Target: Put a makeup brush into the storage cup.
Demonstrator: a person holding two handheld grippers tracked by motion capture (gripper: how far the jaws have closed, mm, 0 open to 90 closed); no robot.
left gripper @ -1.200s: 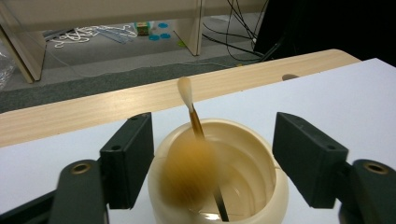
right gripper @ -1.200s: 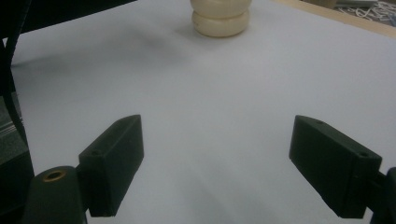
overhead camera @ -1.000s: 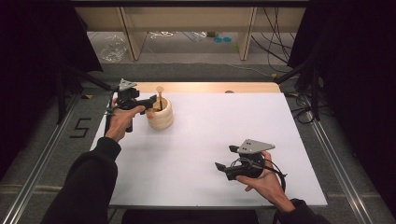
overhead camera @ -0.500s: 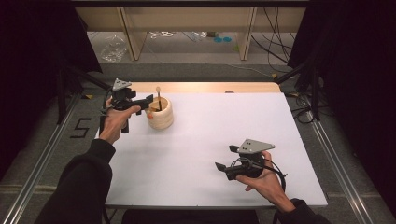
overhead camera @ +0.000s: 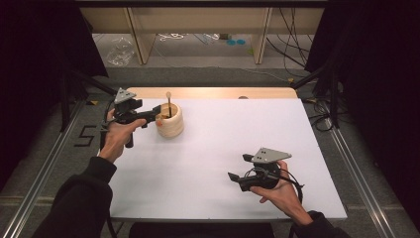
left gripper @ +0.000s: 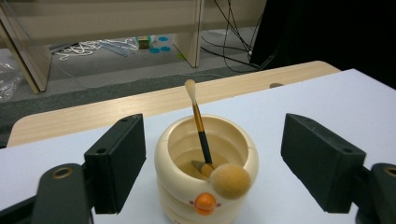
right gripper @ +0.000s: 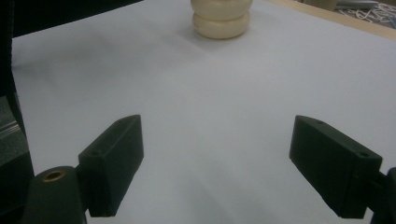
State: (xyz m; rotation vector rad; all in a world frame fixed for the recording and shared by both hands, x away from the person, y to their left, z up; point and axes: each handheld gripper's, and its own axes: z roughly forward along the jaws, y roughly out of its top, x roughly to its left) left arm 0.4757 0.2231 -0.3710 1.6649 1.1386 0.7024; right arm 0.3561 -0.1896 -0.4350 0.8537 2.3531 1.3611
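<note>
Left tool (overhead camera: 157,112): I hold it near the counter's far left corner, jaws spread wide, one on each side of the cup, touching nothing.
Cup (left gripper: 206,172): cream, ribbed, upright near the counter's (overhead camera: 223,148) far left corner, an orange knob on its front; its base is cut off in the left gripper view.
Brush (left gripper: 200,133): stands tilted inside the cup, pale tip up; its lower end is hidden in the cup.
Round tan puff (left gripper: 230,181): sits at the cup's near rim; I cannot tell what it belongs to.
Right tool (overhead camera: 236,167): I hold it near the counter's near right corner, jaws wide, nothing between them.
Cup from the right gripper view (right gripper: 222,16): well apart from my right tool, top cut off.
</note>
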